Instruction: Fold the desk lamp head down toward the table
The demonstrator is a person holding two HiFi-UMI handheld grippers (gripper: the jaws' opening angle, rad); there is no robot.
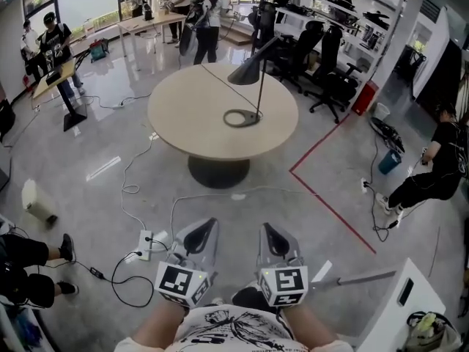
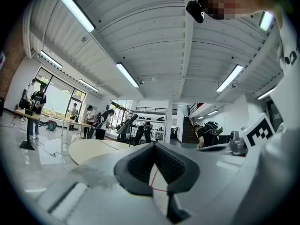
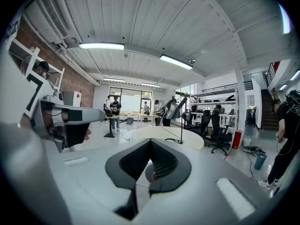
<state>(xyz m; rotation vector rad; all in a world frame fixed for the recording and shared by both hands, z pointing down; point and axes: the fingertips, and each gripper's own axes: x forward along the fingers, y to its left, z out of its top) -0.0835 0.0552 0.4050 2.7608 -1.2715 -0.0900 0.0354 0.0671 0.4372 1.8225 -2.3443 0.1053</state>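
Observation:
A black desk lamp (image 1: 258, 86) stands on the right half of a round beige table (image 1: 187, 119), with a ring base (image 1: 242, 117), a thin upright stem and a cone head (image 1: 248, 71) tilted up at the top. Both grippers are held close to my body, well short of the table. My left gripper (image 1: 207, 230) and right gripper (image 1: 269, 234) point toward the table, jaws together and holding nothing. In the left gripper view the lamp (image 2: 127, 124) is small and far beyond the left gripper (image 2: 153, 145). In the right gripper view the lamp (image 3: 181, 118) stands far beyond the right gripper (image 3: 150, 141).
Grey floor lies between me and the table, with a red tape line (image 1: 326, 204), a power strip (image 1: 146, 245) and loose cables. Black office chairs (image 1: 331, 68) stand behind the table. A person (image 1: 436, 171) crouches at right; others stand at desks at the back.

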